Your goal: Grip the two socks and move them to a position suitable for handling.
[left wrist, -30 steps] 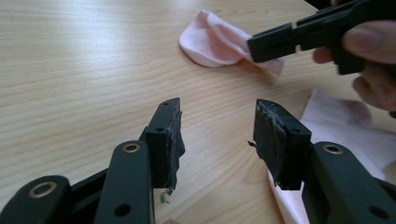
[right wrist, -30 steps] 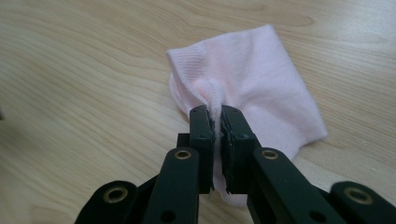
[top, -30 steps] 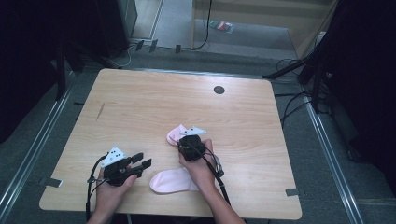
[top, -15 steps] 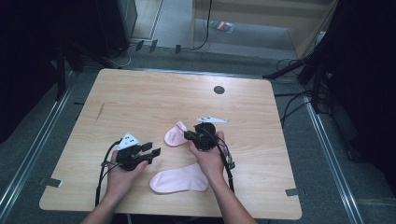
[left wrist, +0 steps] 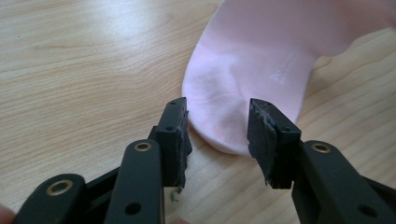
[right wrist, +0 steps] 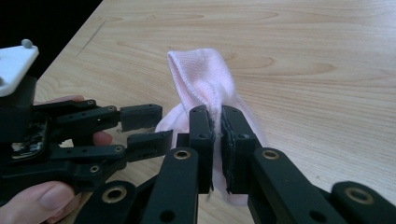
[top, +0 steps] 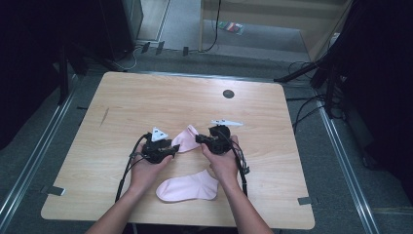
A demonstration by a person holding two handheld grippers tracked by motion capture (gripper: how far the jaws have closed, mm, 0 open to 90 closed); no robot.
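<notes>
Two pink socks lie on the wooden table (top: 146, 102). The far sock (top: 186, 138) (left wrist: 252, 79) (right wrist: 201, 79) sits between my two grippers. My right gripper (top: 199, 139) (right wrist: 218, 121) is shut on that sock's edge, and the cloth rises above its pads. My left gripper (top: 171, 149) (left wrist: 217, 133) is open, its jaws on either side of the sock's rounded toe end, just short of it. The right gripper view also has the left gripper (right wrist: 144, 128) open beside the sock. The second sock (top: 190, 186) lies flat near the front edge, between the person's forearms.
A small dark round hole (top: 228, 93) marks the table's far right part. Cables trail from both grippers over the front edge. Dark stands and cables crowd the floor right of the table. Bare wood stretches across the far half.
Both hands have moved toward the table's middle. The left gripper has come right to the far sock's toe. The right gripper has closed on that sock's other end.
</notes>
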